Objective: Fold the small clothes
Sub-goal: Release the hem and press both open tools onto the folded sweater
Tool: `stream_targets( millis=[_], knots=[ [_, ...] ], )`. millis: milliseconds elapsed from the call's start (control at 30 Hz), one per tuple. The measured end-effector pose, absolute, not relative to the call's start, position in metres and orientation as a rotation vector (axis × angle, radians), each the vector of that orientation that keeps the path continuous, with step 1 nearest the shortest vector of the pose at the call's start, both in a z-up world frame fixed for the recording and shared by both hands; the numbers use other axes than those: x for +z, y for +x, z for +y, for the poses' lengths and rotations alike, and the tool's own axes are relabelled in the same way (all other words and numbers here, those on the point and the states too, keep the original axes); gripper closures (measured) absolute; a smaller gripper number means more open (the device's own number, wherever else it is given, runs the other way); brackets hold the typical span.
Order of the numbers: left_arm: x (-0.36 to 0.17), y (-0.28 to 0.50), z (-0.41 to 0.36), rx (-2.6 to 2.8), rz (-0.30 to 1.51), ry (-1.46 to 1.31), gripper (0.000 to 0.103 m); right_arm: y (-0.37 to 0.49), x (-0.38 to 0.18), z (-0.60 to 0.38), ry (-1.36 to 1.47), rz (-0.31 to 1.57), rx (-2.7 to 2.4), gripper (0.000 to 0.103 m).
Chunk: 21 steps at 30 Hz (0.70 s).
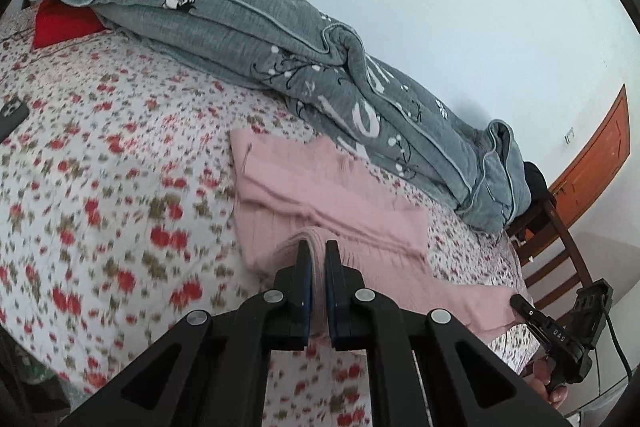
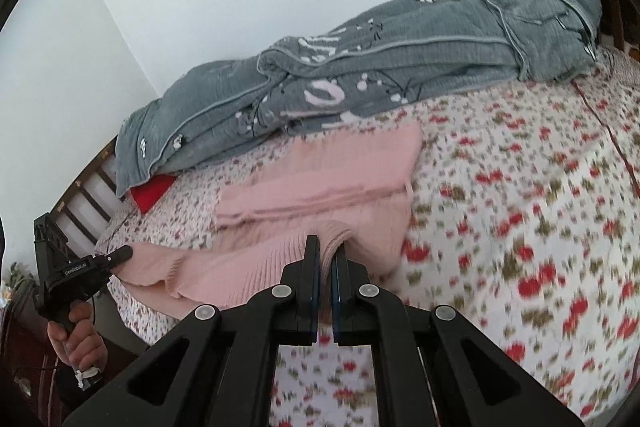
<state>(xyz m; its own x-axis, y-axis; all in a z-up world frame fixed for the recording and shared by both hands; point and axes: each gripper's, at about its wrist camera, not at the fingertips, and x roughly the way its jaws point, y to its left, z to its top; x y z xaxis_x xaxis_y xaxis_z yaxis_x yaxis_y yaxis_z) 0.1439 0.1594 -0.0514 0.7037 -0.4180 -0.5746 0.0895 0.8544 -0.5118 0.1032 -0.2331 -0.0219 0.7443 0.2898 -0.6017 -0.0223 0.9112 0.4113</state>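
Bedroom, white wall behind. Bed [image 1: 100, 155] covered in a red-flowered sheet; a grey quilt [image 1: 248, 27] is bunched along the far side against the wall, with a red cushion [image 1: 60, 21] poking out beneath one end. Chair [image 1: 560, 251] and orange door [image 1: 596, 179] stand beyond the bed's end; a dark phone [image 1: 12, 117] lies at the sheet's edge.

Pink knit sweater [image 1: 320, 195] lies mid-bed, just beside the quilt, sleeves already laid across the body.

Left tongs [image 1: 317, 259] clenched on a ribbed edge of the sweater, fabric pinched up between the pads. Right tongs [image 2: 327, 259] likewise clenched on the same hem further along; each shows in the other's view at the garment's near corner. Hem raised off the sheet between them.

Judgement: mid-fold, bottom half about to go over the top. Next move calls for both ends to travel together toward the quilt side, kept level and taut so the sleeves stay tucked, then release with edges aligned.
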Motion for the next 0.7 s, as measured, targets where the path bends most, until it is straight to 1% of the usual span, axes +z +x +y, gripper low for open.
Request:
stream_targets(
  millis=[167, 400, 700],
  knots=[
    [-0.048, 0.172, 0.152, -0.276, 0.735, -0.464, 0.096, 0.134, -0.022, -0.241, 0.427, 0.702, 0.171, 0.098],
    [-0.055, 0.212, 0.144, -0.251, 0.749, -0.462, 0.096, 0.177, -0.035, -0.255, 0.493, 0.718, 0.170, 0.098],
    [-0.074, 0.274, 0.138, -0.222, 0.808, -0.461, 0.096, 0.241, -0.051, -0.254, 0.466, 0.762, 0.142, 0.098]
  ],
)
